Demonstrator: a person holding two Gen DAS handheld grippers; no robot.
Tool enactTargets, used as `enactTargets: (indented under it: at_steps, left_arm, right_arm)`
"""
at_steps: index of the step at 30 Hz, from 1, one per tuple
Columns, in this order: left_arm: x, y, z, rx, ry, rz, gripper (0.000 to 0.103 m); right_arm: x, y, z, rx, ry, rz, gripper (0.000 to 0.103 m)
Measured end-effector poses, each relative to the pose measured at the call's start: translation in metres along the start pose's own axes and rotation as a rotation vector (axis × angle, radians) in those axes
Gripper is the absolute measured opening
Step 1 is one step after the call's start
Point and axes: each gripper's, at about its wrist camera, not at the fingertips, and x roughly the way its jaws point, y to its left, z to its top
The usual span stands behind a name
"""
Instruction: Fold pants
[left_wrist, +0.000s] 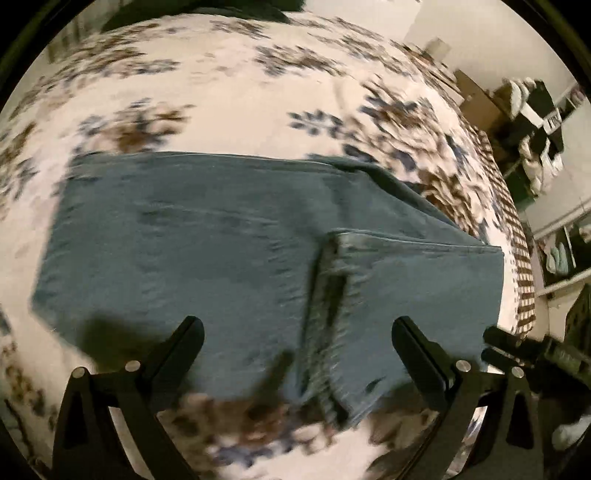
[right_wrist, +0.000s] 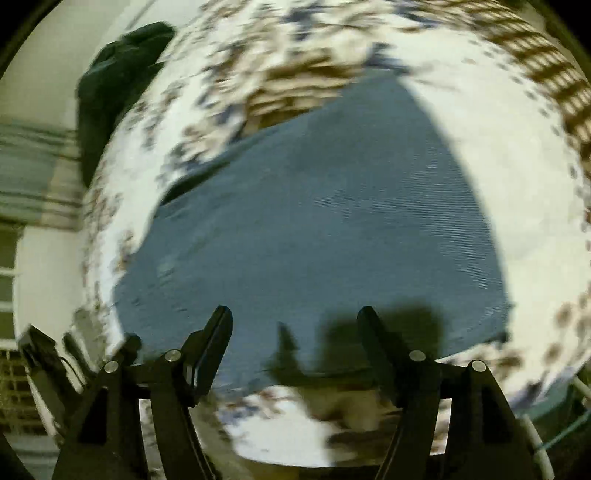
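2 grippers, left gripper (left_wrist: 297, 330) and right gripper (right_wrist: 294, 319), hover with fingers spread wide and empty over the pants (left_wrist: 229, 251) lying folded mid-frame on the floral bed (left_wrist: 221, 92); risk: grabbing 1 layer drags the fold apart.

A floral bed (left_wrist: 229, 92) carries blue pants (left_wrist: 184, 236), spread flat. Dark cloth (right_wrist: 110, 85) lies at its 10 o'clock edge.

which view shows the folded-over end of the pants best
The left wrist view: the folded-over end lies on the pants, its edge visible. The right wrist view shows only a flat, blurred stretch of pants.
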Motion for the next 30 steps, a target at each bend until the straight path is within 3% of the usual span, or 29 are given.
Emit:
enactTargets:
  at_steps: [4,5,7,8,11,17,23,25,27,28,30]
  left_arm:
    - [0.026,-0.015,0.017,0.025,-0.003,-0.039,0.096]
    - [0.029,-0.018,0.020,0.024,-0.012,-0.068,0.087]
    - [0.035,-0.024,0.023,0.052,-0.012,-0.107,0.056]
    - [0.038,-0.028,0.023,0.078,-0.001,-0.115,0.021]
    - [0.040,-0.027,0.026,0.082,-0.007,-0.125,0.016]
    - [0.022,-0.026,0.050,0.104,-0.080,-0.163,0.016]
    - [0.052,-0.017,0.069,0.081,0.009,-0.171,0.022]
    - [0.051,-0.010,0.072,0.025,0.036,-0.196,0.035]
    - [0.039,-0.002,0.071,-0.026,0.017,-0.178,0.077]
    - [0.029,0.003,0.068,-0.054,-0.005,-0.172,0.083]
    - [0.017,0.009,0.061,-0.081,-0.023,-0.173,0.084]
  right_arm:
    - [0.000,-0.027,0.006,0.012,-0.016,-0.059,0.072]
    - [0.000,-0.032,0.006,0.006,-0.023,-0.080,0.072]
    - [0.001,-0.031,0.011,0.001,-0.029,-0.090,0.072]
    - [0.003,-0.035,0.012,0.000,-0.033,-0.093,0.072]
    - [0.007,-0.037,0.021,0.017,-0.038,-0.088,0.072]
    - [0.012,-0.029,0.029,0.016,-0.048,-0.058,0.072]
    - [0.019,-0.026,0.027,0.000,-0.011,-0.071,0.072]
    - [0.020,-0.025,0.028,-0.002,0.002,-0.075,0.072]
    - [0.020,-0.023,0.028,-0.006,0.010,-0.067,0.072]
    - [0.019,-0.022,0.028,-0.012,0.012,-0.067,0.072]
    - [0.018,-0.016,0.026,-0.028,0.016,-0.066,0.072]
